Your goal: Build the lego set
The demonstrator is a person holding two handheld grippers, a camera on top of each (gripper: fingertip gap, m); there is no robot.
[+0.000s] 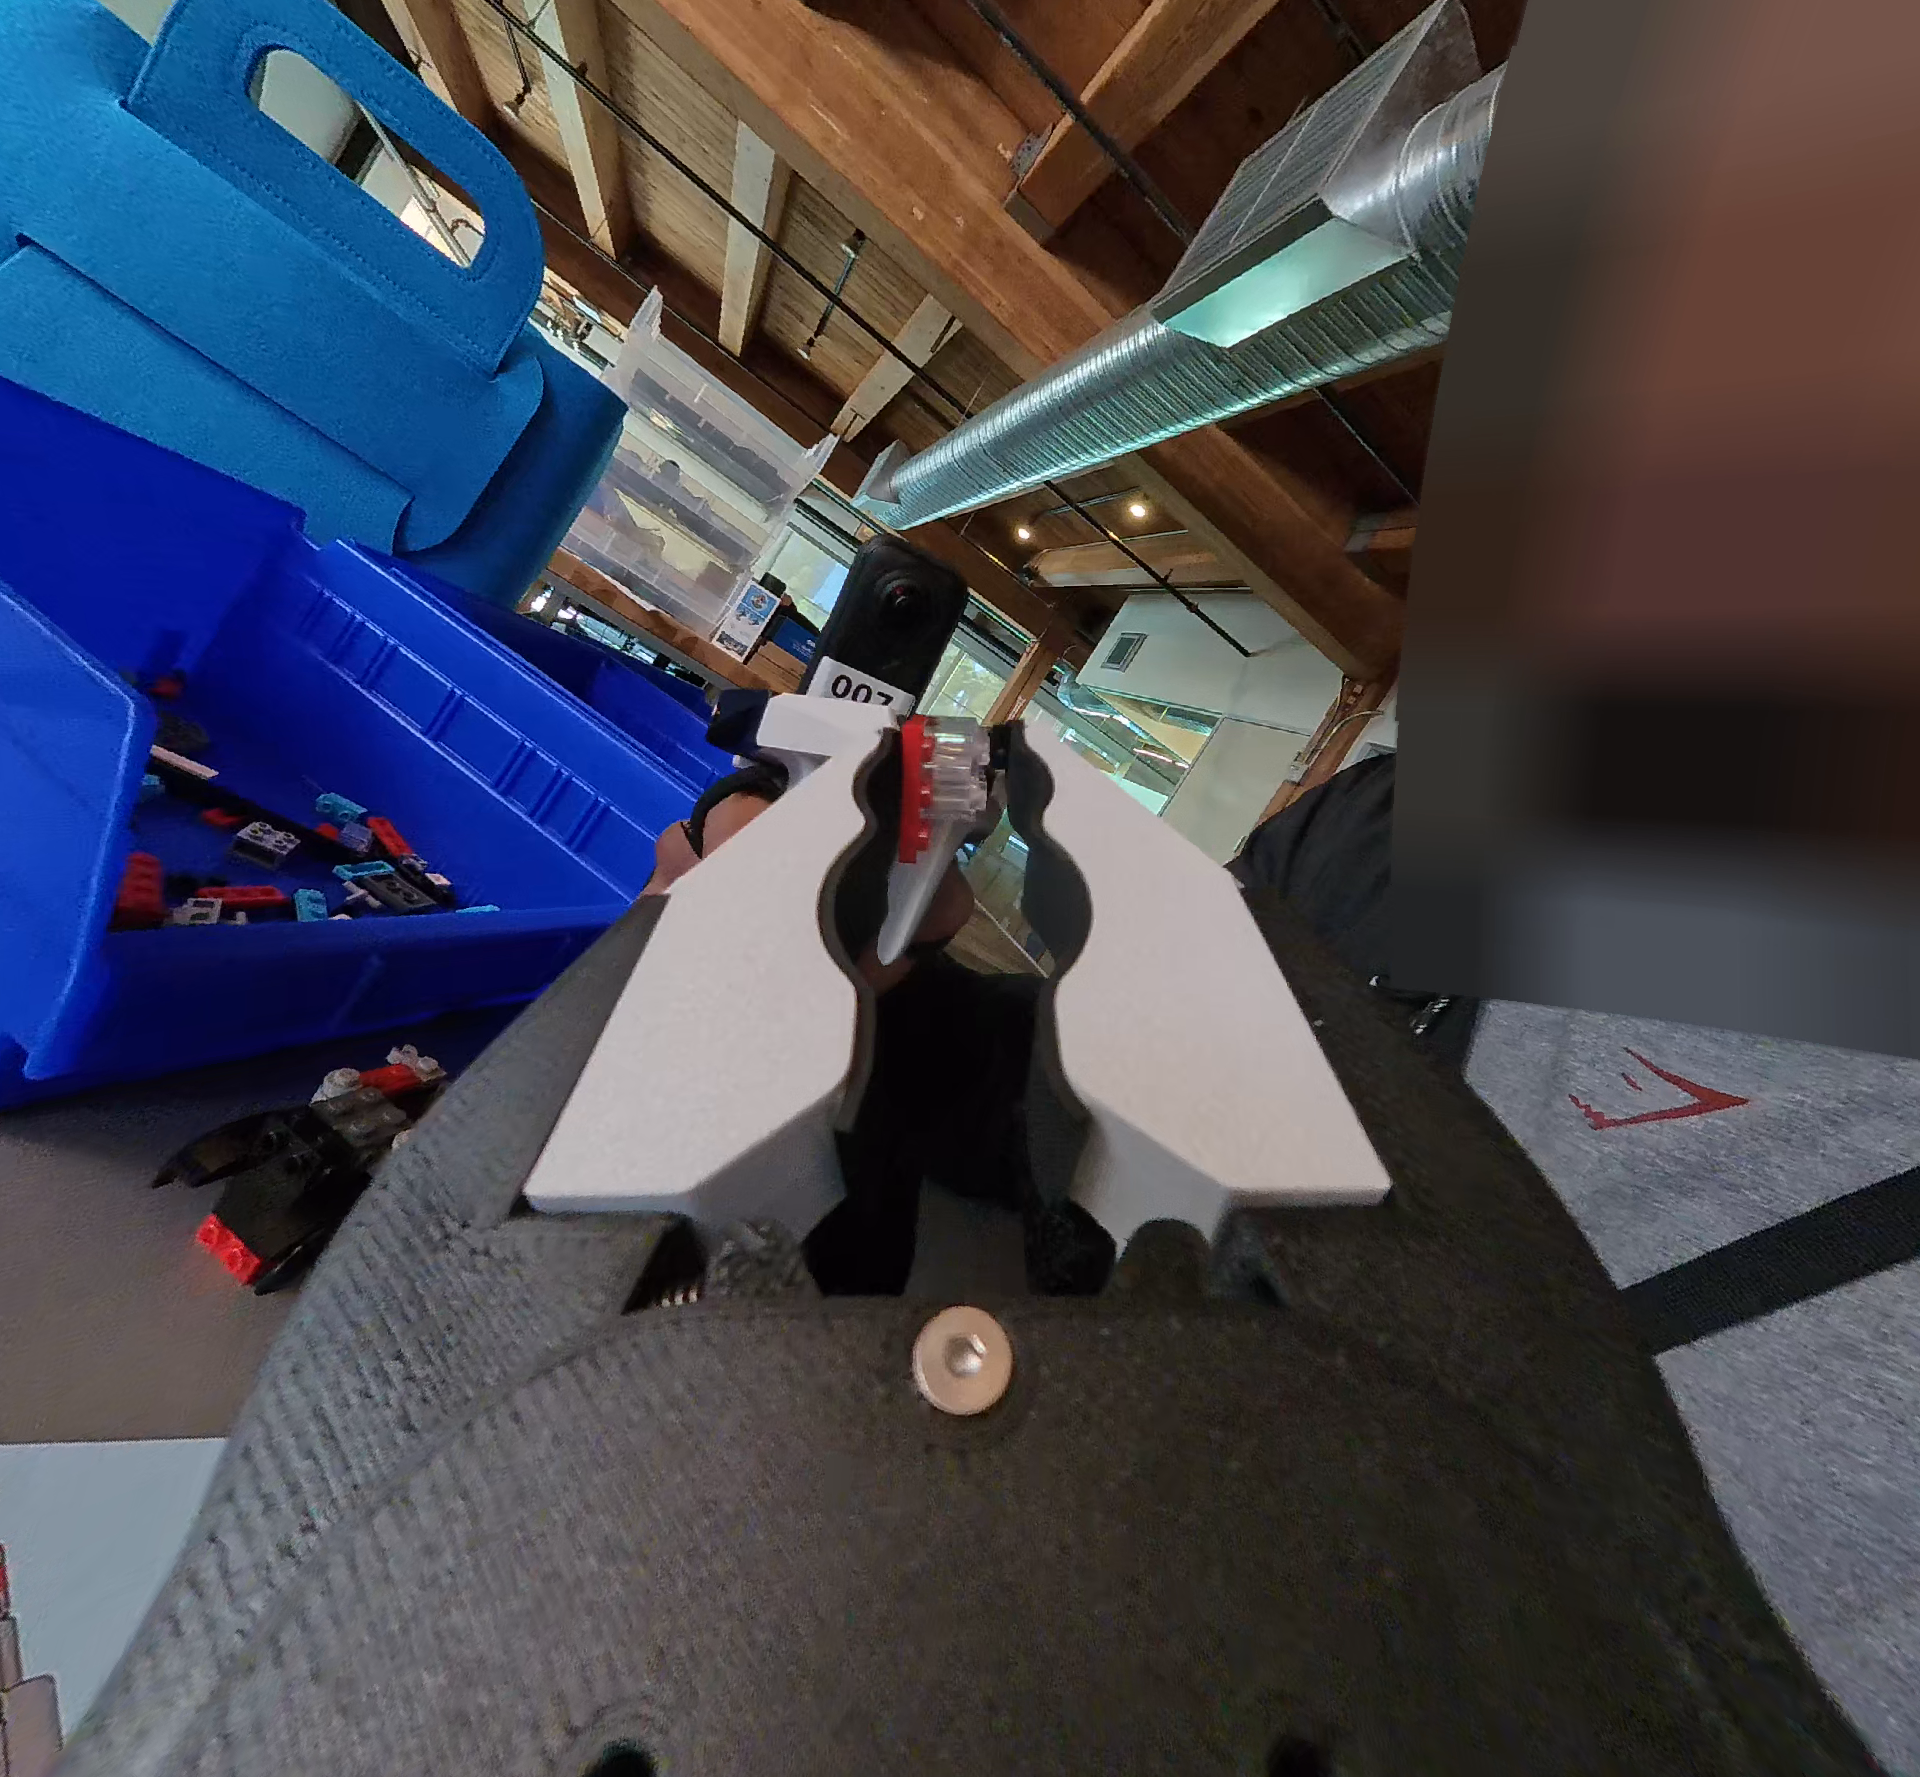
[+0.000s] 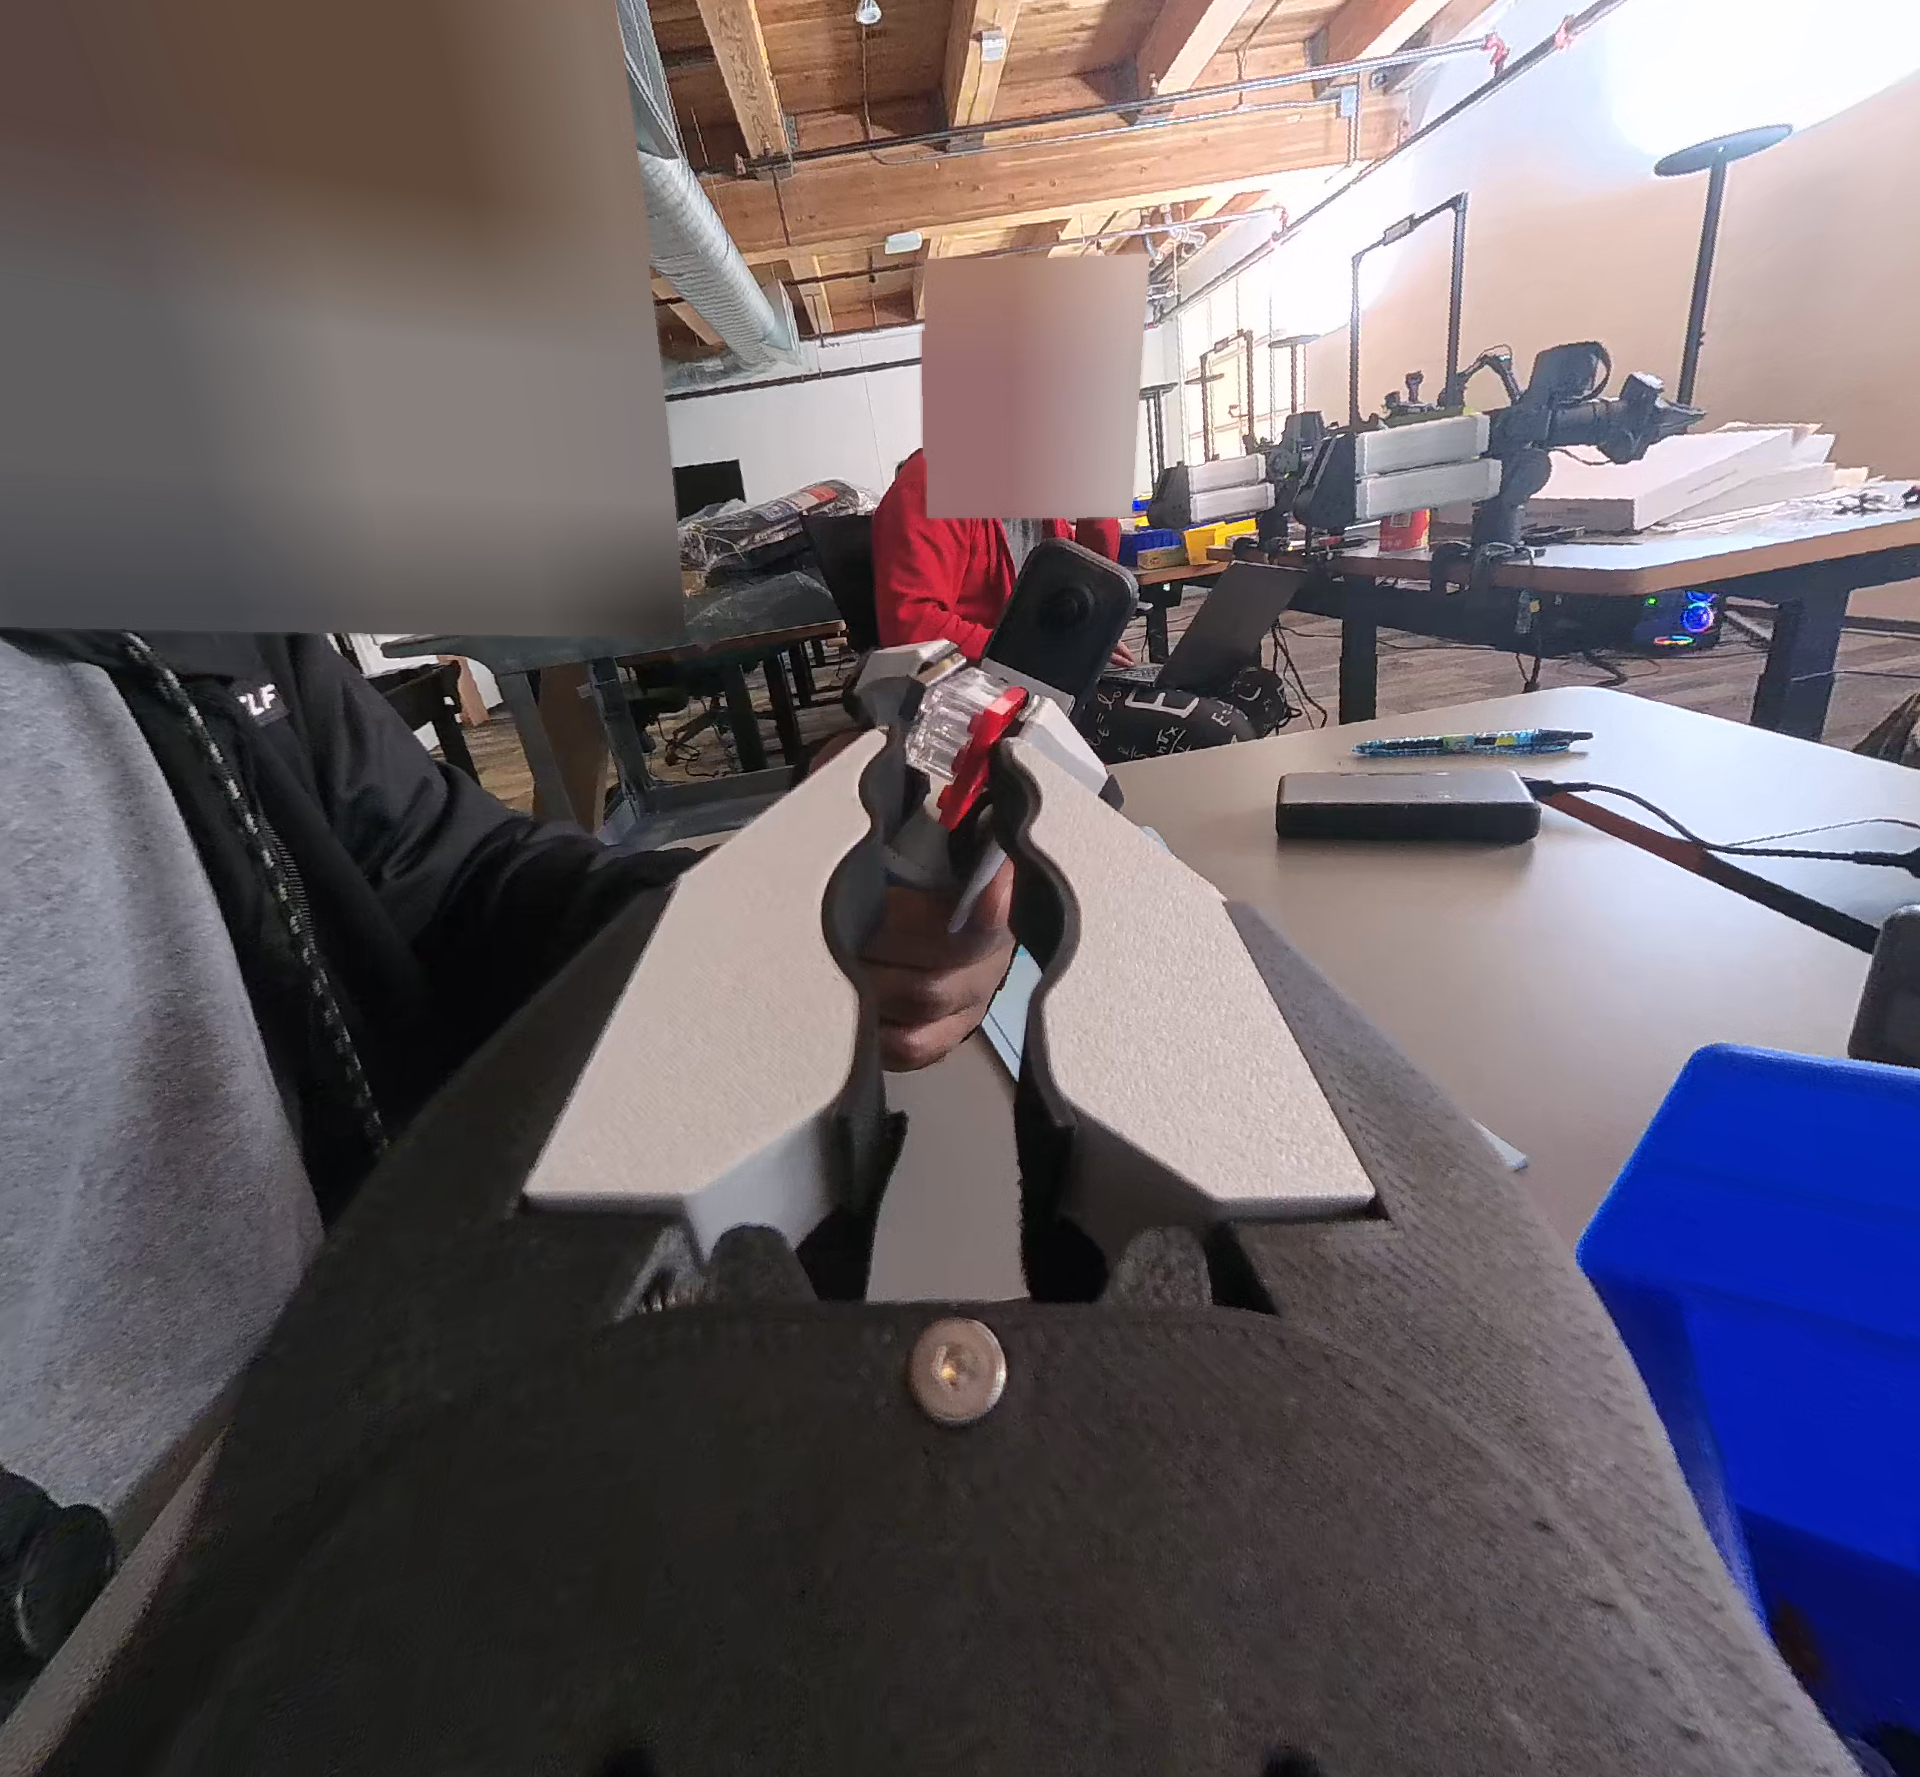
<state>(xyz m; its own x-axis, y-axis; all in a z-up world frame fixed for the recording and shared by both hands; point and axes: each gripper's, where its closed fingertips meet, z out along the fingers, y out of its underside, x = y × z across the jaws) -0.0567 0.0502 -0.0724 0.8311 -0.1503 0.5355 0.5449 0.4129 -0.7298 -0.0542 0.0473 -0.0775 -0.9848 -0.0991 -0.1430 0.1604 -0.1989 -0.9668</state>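
Observation:
A small lego sub-assembly, a red plate [image 1: 915, 792] joined to a clear studded piece [image 1: 961, 763] with a pale wedge hanging below, is held up in the air between both grippers. My left gripper [image 1: 948, 763] is shut on it at the fingertips. In the right wrist view the clear piece [image 2: 948, 721] and red plate [image 2: 982, 753] sit between the tips of my right gripper [image 2: 951, 759], which is also shut on it. The two grippers face each other tip to tip. A black and red partly built model [image 1: 296, 1161] lies on the table at lower left.
A blue bin [image 1: 436, 688] holds several loose bricks, with a blue felt bag [image 1: 260, 273] behind it. On the grey table [image 2: 1455, 979] lie a black power bank [image 2: 1405, 805] and a pen [image 2: 1475, 742]. Another blue bin [image 2: 1766, 1312] stands at right. A person in red sits behind. The grippers are tip to tip, or close to it.

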